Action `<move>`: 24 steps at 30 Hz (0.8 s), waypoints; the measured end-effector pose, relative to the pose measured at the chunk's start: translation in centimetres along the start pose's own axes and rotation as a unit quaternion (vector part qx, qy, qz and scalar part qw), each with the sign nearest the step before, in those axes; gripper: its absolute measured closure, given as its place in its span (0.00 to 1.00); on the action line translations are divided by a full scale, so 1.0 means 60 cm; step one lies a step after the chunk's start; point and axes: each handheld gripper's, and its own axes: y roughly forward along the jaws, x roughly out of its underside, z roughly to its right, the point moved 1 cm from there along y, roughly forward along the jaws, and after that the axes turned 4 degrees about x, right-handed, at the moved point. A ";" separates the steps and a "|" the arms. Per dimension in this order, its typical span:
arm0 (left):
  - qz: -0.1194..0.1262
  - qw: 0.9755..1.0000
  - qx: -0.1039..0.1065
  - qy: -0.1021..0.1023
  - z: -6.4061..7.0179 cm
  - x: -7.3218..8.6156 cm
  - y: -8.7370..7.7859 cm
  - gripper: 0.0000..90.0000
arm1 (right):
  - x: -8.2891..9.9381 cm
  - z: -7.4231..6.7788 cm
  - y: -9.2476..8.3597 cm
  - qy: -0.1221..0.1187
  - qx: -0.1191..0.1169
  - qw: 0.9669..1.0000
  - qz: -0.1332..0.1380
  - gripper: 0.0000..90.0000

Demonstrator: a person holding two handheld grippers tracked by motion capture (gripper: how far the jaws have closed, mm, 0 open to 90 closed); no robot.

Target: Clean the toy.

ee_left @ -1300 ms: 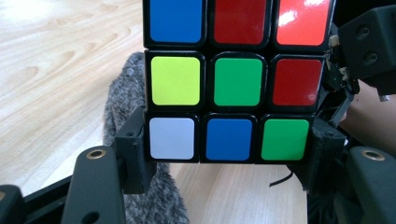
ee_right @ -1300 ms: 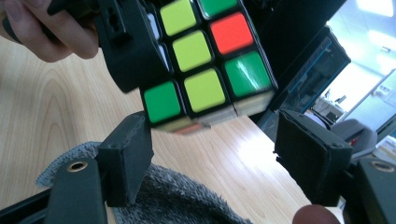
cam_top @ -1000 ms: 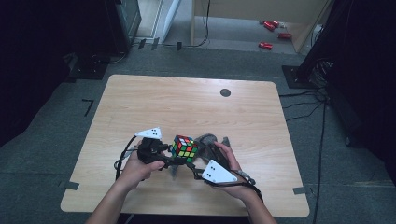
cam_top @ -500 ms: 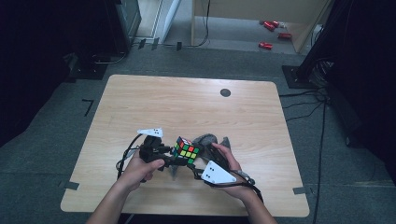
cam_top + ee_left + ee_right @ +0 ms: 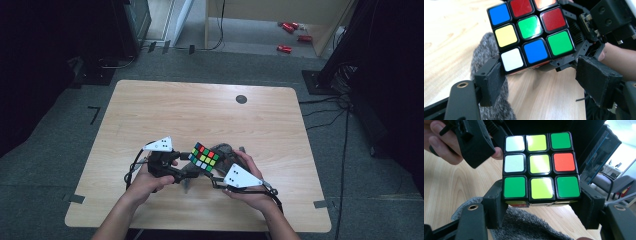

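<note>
Since a moment ago the left gripper's (image 5: pixel 186 172) jaws have just been opening, and the colourful plastic puzzle cube (image 5: pixel 205 156) has tipped a little between the two hands.

The right gripper (image 5: pixel 216 169) pinches the cube's lower layer on both sides, holding it up off the table; in the left gripper view the left pads stand spread, one at the cube's white corner, the other clear of it. A grey fuzzy cloth (image 5: pixel 529 226) lies on the pale wood-grain tabletop (image 5: pixel 200 115) just under the cube. The table has rounded corners and a dark round cable hole (image 5: pixel 241 99) near its far edge. Grey carpet (image 5: pixel 65 150) surrounds it, with tape marks, black stands to either side, and small red things (image 5: pixel 290 35) on the floor beyond.
</note>
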 end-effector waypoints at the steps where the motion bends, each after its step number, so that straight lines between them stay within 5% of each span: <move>1: 0.004 1.000 -0.003 0.004 0.001 0.000 -0.001 0.28 | 0.000 0.002 -0.001 0.005 0.000 1.000 -0.001 0.39; 5: 0.033 0.999 -0.012 0.020 0.002 -0.003 -0.013 0.25 | 0.002 0.011 -0.004 0.024 0.005 1.000 -0.019 0.39; 7: 0.052 0.997 -0.035 0.043 0.004 -0.003 -0.020 0.24 | 0.006 0.018 -0.006 0.043 0.007 0.999 -0.027 0.39; 9: 0.060 0.993 -0.073 0.066 0.005 0.000 -0.020 0.23 | 0.008 0.028 -0.009 0.073 0.013 0.997 -0.033 0.39; 11: 0.067 0.986 -0.115 0.101 0.005 0.007 -0.015 0.23 | 0.006 0.036 -0.012 0.100 0.016 0.994 -0.033 0.39; 15: 0.040 0.974 -0.170 0.144 0.002 0.021 0.002 0.24 | -0.003 0.048 -0.019 0.153 0.016 0.988 -0.034 0.39; 20: 0.018 0.967 -0.182 0.178 0.013 0.026 0.023 0.23 | -0.009 0.055 -0.020 0.229 0.005 0.973 -0.041 0.39; 24: 0.012 0.960 -0.193 0.202 0.020 0.029 0.036 0.21 | -0.012 0.051 -0.016 0.249 -0.006 0.967 -0.047 0.39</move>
